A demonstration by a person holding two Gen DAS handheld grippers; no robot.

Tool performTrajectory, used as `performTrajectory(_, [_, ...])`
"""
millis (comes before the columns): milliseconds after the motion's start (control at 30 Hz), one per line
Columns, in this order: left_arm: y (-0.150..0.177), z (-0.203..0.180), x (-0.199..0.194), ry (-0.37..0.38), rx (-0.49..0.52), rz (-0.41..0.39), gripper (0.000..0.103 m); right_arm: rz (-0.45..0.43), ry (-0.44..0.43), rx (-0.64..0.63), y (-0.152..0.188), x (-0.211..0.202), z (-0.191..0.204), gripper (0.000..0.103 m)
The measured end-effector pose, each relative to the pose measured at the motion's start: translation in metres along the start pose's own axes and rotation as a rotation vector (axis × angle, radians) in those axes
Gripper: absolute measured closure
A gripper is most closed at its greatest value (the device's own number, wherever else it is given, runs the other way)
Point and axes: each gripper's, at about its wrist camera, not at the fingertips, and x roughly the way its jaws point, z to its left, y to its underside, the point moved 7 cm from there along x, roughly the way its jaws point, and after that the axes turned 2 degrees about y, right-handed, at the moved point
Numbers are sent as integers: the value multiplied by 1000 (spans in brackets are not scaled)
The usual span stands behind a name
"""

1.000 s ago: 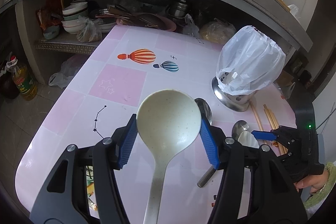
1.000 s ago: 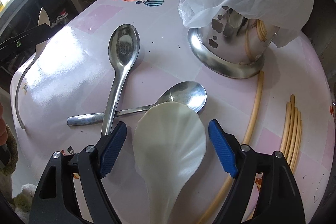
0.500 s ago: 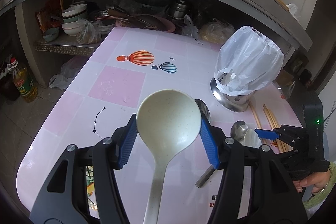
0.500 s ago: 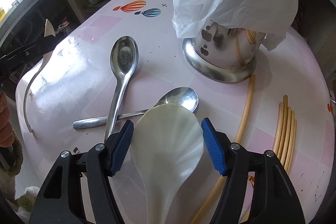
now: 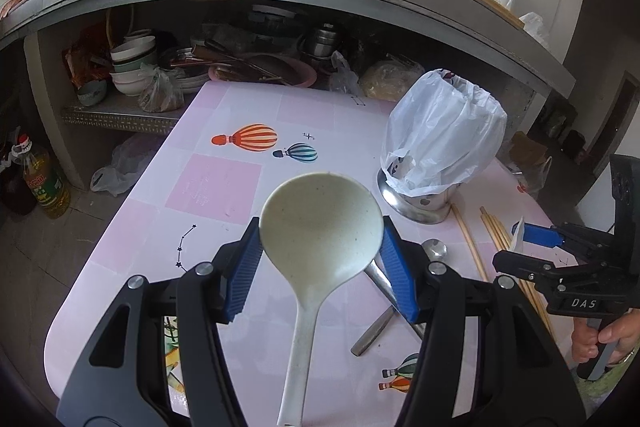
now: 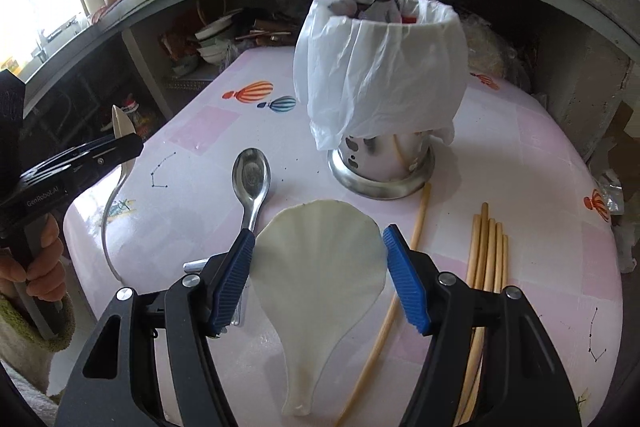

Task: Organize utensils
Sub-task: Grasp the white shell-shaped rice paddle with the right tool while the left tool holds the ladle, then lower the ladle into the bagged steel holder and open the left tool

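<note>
1. So, nearest first: the left gripper (image 5: 320, 263) is clamped on the bowl of a cream ladle (image 5: 320, 227), pads squeezing both sides, handle hanging down toward the camera. My guess is it's gripped by the wide end so the handle can go into the holder first.
2. Same deal on the other side: the right gripper (image 6: 318, 275) is clamped across a scallop-shaped rice paddle (image 6: 318, 267), left pad tight on the edge, right pad just at the rim. It's clear of the table (image 6: 560, 155), short of the holder.
3. Using the steel utensil holder (image 6: 380, 167) as the landmark: two metal spoons (image 6: 251, 179) lie crossed on its near-left side, a single chopstick (image 6: 420, 211) runs from its base toward the camera, and a bundle of chopsticks (image 6: 488, 247) lies near-right of it.
4. The holder has a white plastic bag (image 6: 380, 75) draped over its rim, probably as a liner, mouth open on top.
5. Both held utensils sit nearer than the holder, the paddle closer to it than the ladle.
</note>
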Motion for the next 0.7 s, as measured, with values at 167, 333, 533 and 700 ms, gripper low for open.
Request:
performTrajectory(167, [-4,-12,-10,12,26,-25,48,-53,-1,38,-2,-21,-9,39])
performTrajectory(333, [-10,-21,-16,13,43,-40,48,-86,-7,62,-5,-27,-13,39])
performTrajectory(533, [-19,-32,-24,11,66,-65,48,-122,-18,81,-10,-36,-19,39])
performTrajectory(700, [-28,-43,-30,12,86,-81,48,-148,-28,92,-14,-44,-22,39])
